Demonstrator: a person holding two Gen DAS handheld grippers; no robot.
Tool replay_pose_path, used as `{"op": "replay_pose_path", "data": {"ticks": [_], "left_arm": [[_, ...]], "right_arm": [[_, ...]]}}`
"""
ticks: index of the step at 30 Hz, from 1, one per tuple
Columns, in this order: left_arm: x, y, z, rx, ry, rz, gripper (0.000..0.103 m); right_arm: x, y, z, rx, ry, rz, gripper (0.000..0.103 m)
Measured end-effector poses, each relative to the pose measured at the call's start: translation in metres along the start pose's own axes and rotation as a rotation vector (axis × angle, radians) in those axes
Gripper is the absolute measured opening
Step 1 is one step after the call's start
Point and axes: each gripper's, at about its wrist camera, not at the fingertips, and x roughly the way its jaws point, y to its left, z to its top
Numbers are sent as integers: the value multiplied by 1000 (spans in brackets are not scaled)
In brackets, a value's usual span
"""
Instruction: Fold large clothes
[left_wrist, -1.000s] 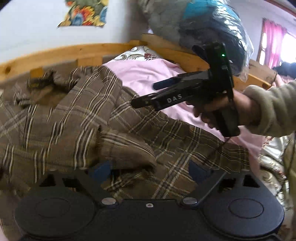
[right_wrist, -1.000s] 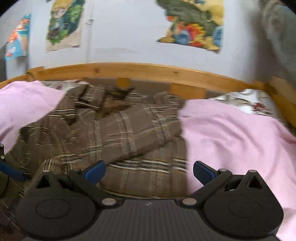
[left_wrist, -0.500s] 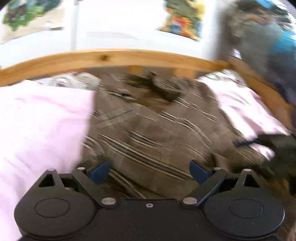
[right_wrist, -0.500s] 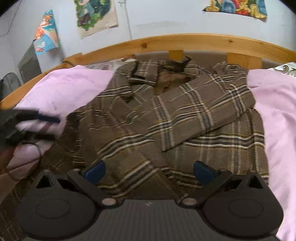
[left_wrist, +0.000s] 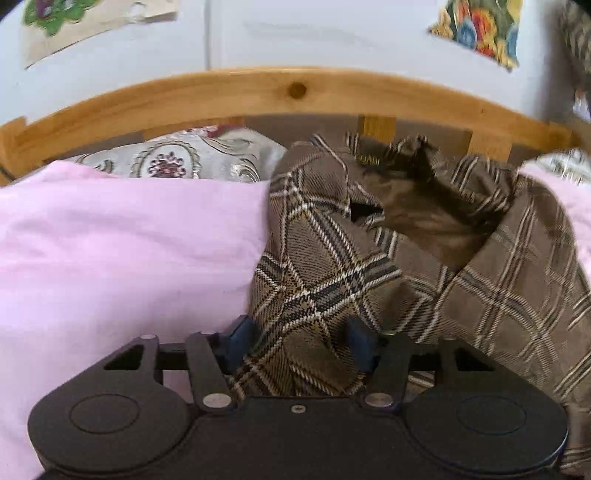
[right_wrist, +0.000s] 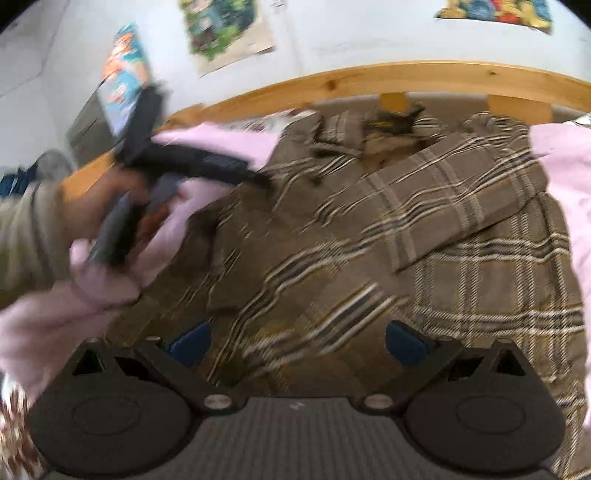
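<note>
I see the brown plaid coat (left_wrist: 424, 258) spread on the pink sheet (left_wrist: 122, 258) by the wooden headboard (left_wrist: 295, 92). My left gripper (left_wrist: 297, 339) has just been closing and now pinches a bunched fold of its edge. My right gripper (right_wrist: 295, 341) hangs spread wide above the coat, holding nothing.

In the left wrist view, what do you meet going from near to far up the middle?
Left gripper → plaid coat → wooden headboard → wall.
</note>
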Motion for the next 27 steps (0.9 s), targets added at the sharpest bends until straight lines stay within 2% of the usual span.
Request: {"op": "replay_pose_path", "data": {"ticks": [1, 2, 3, 4, 5, 6, 7, 8, 11, 14, 17, 20, 22, 25, 26, 27], "left_arm": [[5, -4, 0, 24, 4, 10, 57], [9, -7, 0, 45, 9, 15, 56], [12, -10, 0, 62, 16, 17, 48], [14, -12, 0, 74, 26, 18, 37], [15, -13, 0, 82, 34, 19, 16], [12, -12, 1, 73, 25, 12, 9], [10, -11, 2, 59, 9, 4, 8], [6, -8, 3, 46, -13, -6, 7], [-13, 6, 5, -11, -93, -13, 7], [-27, 34, 6, -143, -155, 10, 5], [-23, 54, 4, -228, -148, 14, 5], [-15, 58, 2, -253, -122, 21, 6], [-13, 54, 1, -227, -111, 31, 8], [-16, 51, 2, -188, -113, 25, 21], [-20, 51, 0, -169, -123, 22, 35], [-23, 49, 0, -149, -129, 3, 55]], "right_arm": [[3, 6, -4, -33, 3, -13, 98], [7, 10, -7, -55, 12, -27, 87], [11, 13, -10, -65, 27, -27, 72], [12, 13, -12, -67, 34, -29, 64], [13, 12, -14, -63, 34, -54, 43], [12, 11, -16, -55, 34, -76, 16], [11, 8, -15, -43, 32, -86, 9], [6, 4, -14, -28, 14, -93, 8], [-19, -4, -4, -11, -120, -86, 7], [-48, -7, 8, -11, -294, -94, 7], [-69, -13, 11, 22, -409, -118, 7], [-68, -25, -3, 101, -389, -159, 7], [-57, -35, -20, 165, -307, -182, 9], [-51, -46, -44, 254, -179, -213, 25], [-54, -51, -51, 283, -165, -212, 39], [-59, -54, -56, 302, -166, -212, 58]]}}
